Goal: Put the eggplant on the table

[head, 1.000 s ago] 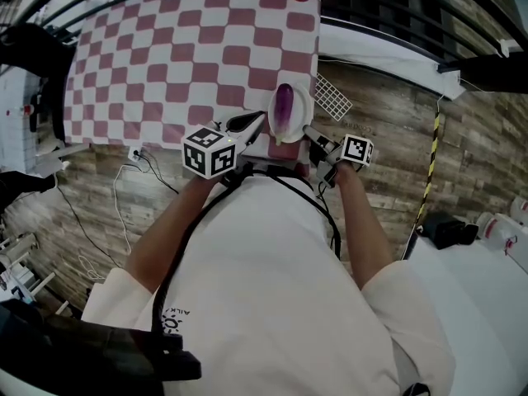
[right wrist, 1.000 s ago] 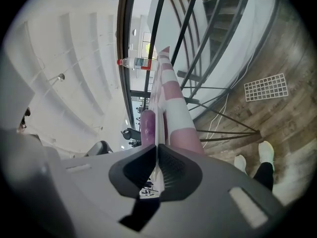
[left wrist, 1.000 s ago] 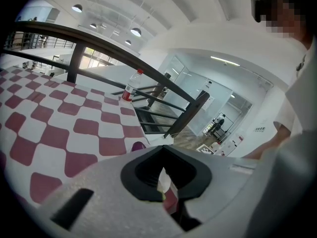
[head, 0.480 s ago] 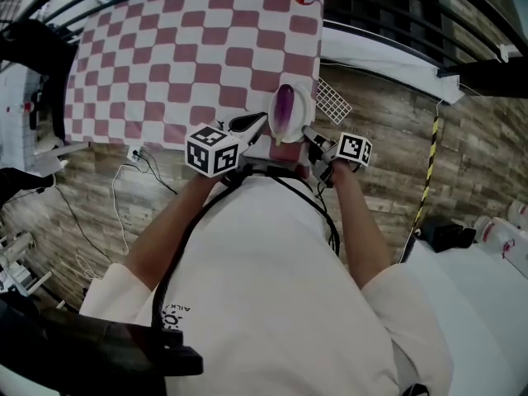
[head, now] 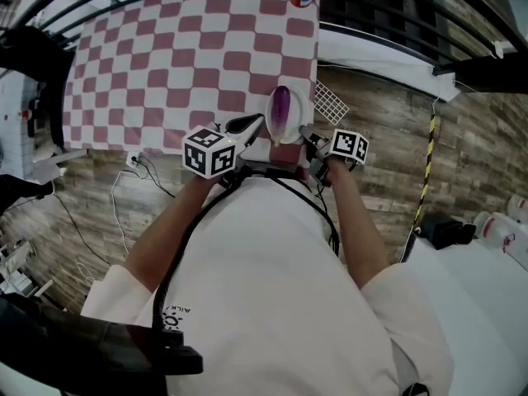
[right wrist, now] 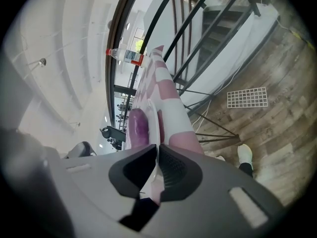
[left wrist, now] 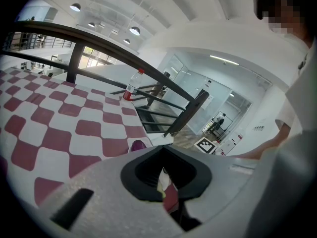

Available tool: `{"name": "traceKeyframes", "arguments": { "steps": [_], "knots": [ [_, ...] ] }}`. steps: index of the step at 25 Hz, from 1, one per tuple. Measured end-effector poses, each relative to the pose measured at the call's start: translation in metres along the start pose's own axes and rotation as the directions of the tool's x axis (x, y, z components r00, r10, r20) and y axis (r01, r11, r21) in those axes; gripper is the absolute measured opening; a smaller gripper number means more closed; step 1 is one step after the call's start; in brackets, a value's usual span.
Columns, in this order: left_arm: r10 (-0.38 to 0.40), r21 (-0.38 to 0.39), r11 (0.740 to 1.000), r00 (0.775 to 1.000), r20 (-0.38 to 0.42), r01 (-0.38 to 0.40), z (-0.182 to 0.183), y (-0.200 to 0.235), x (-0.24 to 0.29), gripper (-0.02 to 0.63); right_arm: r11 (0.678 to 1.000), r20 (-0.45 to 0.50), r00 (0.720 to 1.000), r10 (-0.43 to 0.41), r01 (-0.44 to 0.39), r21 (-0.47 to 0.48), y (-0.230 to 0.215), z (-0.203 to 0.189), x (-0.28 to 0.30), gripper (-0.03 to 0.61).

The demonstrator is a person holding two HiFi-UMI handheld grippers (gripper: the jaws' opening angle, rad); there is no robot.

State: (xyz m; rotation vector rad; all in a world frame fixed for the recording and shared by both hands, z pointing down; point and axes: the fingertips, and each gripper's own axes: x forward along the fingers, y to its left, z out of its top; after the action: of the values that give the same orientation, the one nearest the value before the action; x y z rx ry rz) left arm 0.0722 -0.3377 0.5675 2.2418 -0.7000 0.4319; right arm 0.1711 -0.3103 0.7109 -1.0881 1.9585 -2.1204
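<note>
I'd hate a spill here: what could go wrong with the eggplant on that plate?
The eggplant lies loose on the plate, which is held by its rim. The jaws of the right gripper are opening with that rim between them, so the plate could tilt and the eggplant roll off. The plate is at the corner of the table, so a slip might send it to the floor.

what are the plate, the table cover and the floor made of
plate: white, smooth, thin-rimmed; ceramic or hard plastic, the look leaves it open.
table cover: red-and-white checked, matt; likely fabric or vinyl.
floor: brown planks with visible grain; wood or wood-look laminate.
</note>
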Motion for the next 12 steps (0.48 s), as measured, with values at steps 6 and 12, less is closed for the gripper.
{"name": "traceKeyframes", "arguments": {
  "steps": [6,12],
  "knots": [
    [-0.012,0.008,1.000,1.000,-0.003,0.012,0.0022,0.0001,-0.0013,0.005,0.997,0.028,0.997,-0.067,0.068,-0.020,0.0019,0.0002,0.0004,0.060],
    [-0.023,0.017,1.000,1.000,0.004,0.023,0.0040,-0.0005,-0.0057,0.005,0.993,0.042,0.994,-0.104,0.107,-0.057,0.0085,-0.0010,0.0020,0.107]
  ]
}}
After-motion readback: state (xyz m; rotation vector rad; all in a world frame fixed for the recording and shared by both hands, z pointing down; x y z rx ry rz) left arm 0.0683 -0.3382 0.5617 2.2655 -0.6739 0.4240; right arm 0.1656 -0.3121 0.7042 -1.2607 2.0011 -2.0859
